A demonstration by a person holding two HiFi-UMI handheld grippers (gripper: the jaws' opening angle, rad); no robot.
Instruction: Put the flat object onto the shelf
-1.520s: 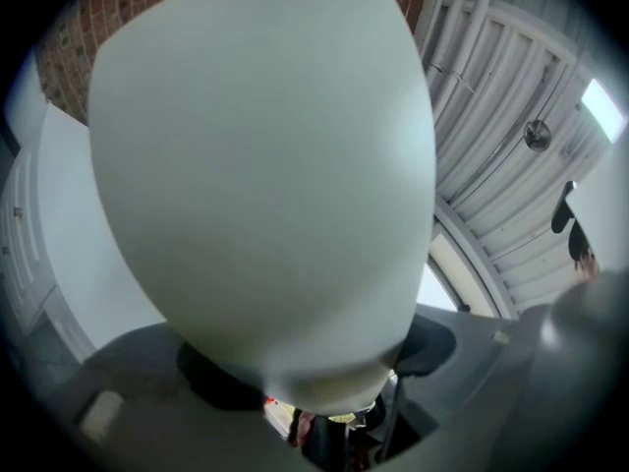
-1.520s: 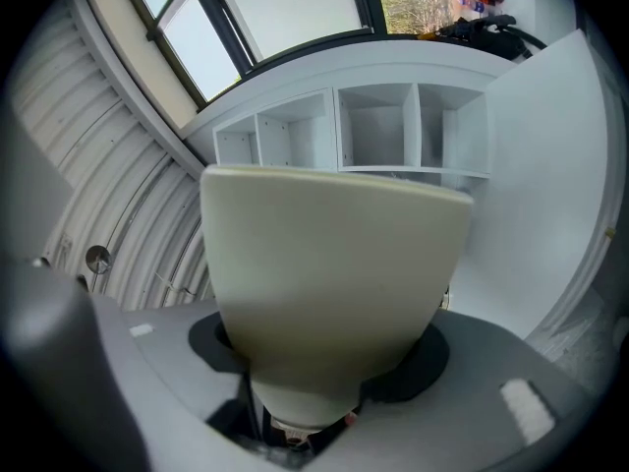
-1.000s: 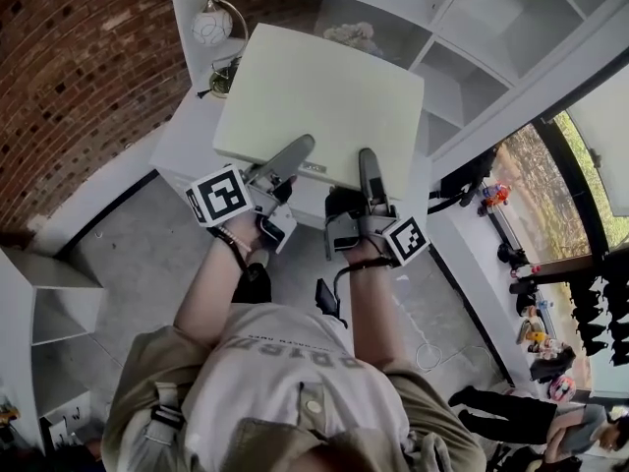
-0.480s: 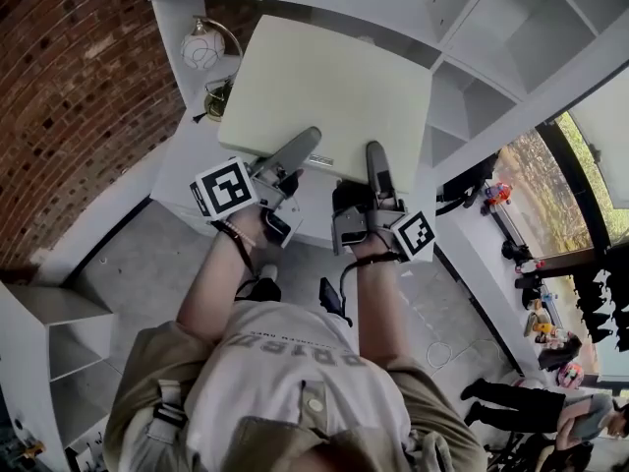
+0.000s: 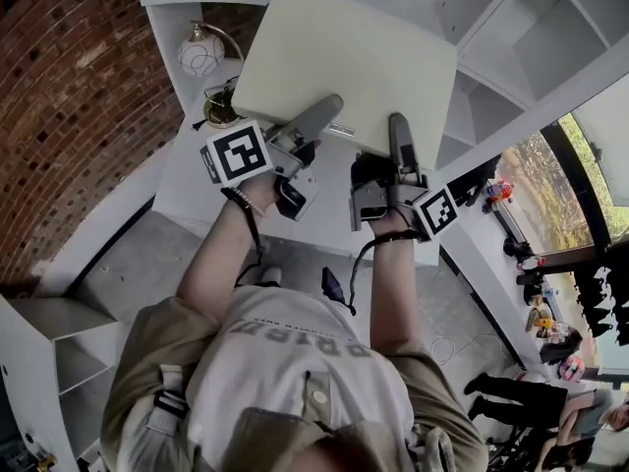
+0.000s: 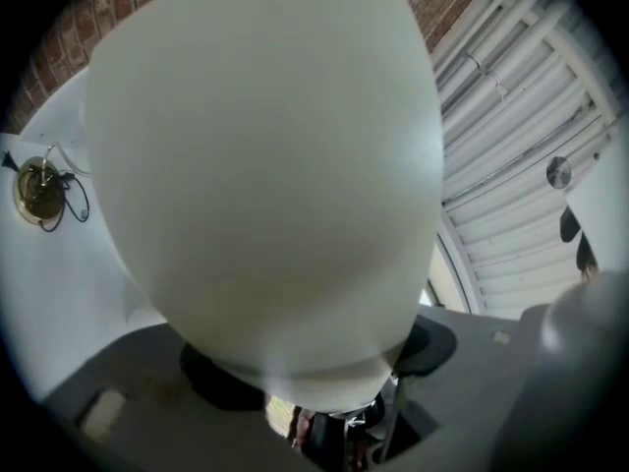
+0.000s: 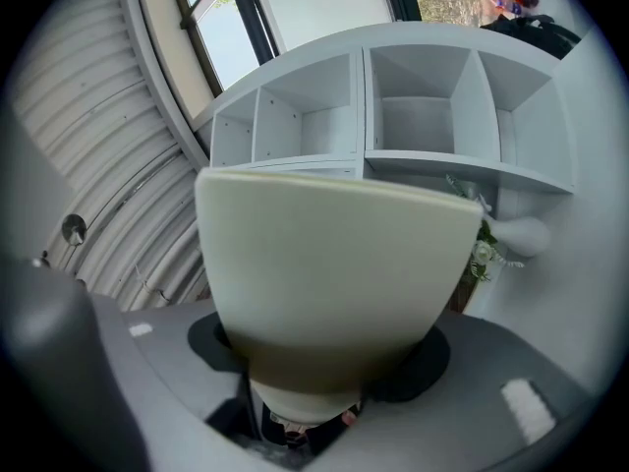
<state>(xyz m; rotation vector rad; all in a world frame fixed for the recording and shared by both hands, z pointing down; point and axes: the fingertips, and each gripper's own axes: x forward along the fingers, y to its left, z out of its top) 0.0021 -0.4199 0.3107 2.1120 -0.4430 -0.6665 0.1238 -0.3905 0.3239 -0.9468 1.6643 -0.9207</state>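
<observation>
A flat cream board (image 5: 344,67) is held up in front of the white cubby shelf (image 5: 511,28). Both grippers grip its near edge: my left gripper (image 5: 327,112) at the near left, my right gripper (image 5: 398,134) at the near right, each shut on the board. In the left gripper view the board (image 6: 265,165) fills most of the picture, with its edge down between the jaws of the left gripper (image 6: 305,386). In the right gripper view the board (image 7: 334,264) sits in the right gripper (image 7: 310,391), and the shelf's open cubbies (image 7: 413,116) stand behind it.
A globe lamp (image 5: 201,52) with a brass base (image 5: 221,111) stands on the white counter (image 5: 187,175) at the left, beside a brick wall (image 5: 69,116). A small flower sprig (image 7: 486,249) sits under the shelf. A window (image 5: 560,195) is at the right.
Both grippers have carried the board upward and farther toward the shelf. The board now covers the flower sprig in the head view.
</observation>
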